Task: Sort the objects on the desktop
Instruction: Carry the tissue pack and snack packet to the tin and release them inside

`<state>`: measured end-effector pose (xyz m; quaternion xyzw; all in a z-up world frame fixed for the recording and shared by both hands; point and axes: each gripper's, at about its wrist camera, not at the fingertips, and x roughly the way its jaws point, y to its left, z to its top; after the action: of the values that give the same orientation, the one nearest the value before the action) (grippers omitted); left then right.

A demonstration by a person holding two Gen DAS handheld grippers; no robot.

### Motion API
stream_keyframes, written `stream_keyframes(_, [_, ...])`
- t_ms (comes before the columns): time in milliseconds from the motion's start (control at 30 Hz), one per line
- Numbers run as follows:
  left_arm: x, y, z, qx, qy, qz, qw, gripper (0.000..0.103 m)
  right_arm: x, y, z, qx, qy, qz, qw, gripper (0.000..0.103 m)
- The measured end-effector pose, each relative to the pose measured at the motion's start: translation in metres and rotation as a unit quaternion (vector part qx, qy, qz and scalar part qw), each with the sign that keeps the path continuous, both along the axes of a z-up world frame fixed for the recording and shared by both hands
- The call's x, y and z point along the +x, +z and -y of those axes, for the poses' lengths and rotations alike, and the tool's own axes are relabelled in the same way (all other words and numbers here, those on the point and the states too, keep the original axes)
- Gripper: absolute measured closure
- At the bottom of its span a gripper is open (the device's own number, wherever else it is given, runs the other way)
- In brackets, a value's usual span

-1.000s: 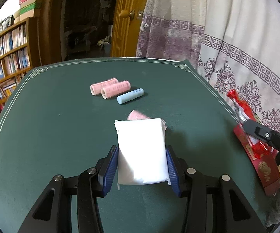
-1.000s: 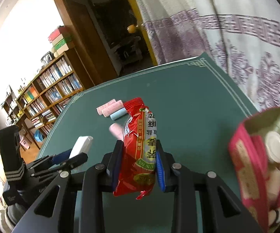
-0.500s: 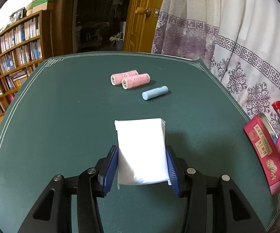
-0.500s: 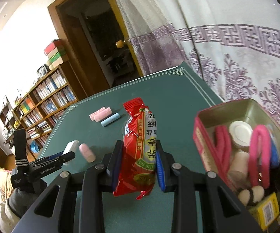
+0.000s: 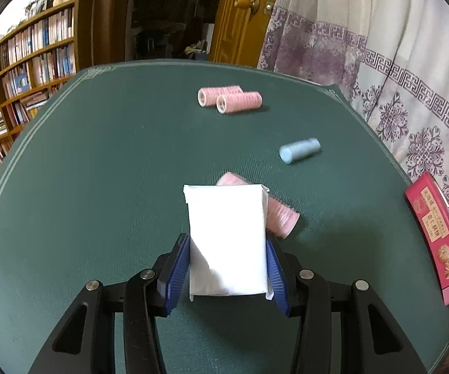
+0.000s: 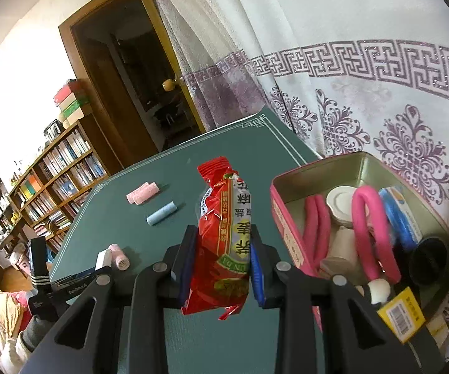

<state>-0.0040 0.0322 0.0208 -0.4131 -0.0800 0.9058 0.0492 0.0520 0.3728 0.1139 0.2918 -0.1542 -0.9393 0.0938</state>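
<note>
The right gripper (image 6: 222,260), clamped on the red snack packet (image 6: 222,237) held lengthwise, stands just left of the open tin (image 6: 314,168), nearer it than the left gripper (image 5: 228,269), which grips the white pack (image 5: 227,237).

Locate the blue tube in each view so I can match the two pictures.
Left wrist: the blue tube lies right of centre on the green table, in front of and to the right of the two pink rollers.
Right wrist: the blue tube lies left of centre, left of the red packet.
Shared landmark: the two pink rollers, just beyond the tube in both views.
</note>
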Motion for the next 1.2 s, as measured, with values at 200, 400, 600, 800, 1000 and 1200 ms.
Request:
stream_keyframes(200, [0.005, 0.010, 0.004, 0.003, 0.002, -0.011, 0.9999, 0.054, 0.006, 0.002, -0.006, -0.004, -0.011, -0.004, 1.000, 0.069])
stream_keyframes(400, [0.011, 0.021, -0.007, -0.001, -0.010, -0.020, 0.9998, 0.054, 0.014, 0.001, -0.018, -0.001, -0.027, -0.004, 1.000, 0.069])
stream_keyframes(600, [0.015, 0.039, -0.038, -0.006, -0.045, -0.037, 0.9983, 0.054, 0.029, -0.002, -0.049, -0.001, -0.062, -0.006, 0.998, 0.069])
stream_keyframes(800, [0.017, 0.056, -0.082, -0.010, -0.093, -0.053, 0.9942, 0.054, 0.045, -0.004, -0.085, 0.005, -0.105, -0.008, 0.994, 0.069])
stream_keyframes(1000, [0.018, 0.067, -0.124, -0.006, -0.138, -0.056, 0.9888, 0.054, 0.052, -0.011, -0.106, 0.005, -0.121, 0.000, 0.993, 0.069])
stream_keyframes(1200, [0.016, 0.080, -0.169, -0.009, -0.184, -0.062, 0.9809, 0.054, 0.053, -0.018, -0.118, -0.004, -0.126, 0.004, 0.992, 0.069])
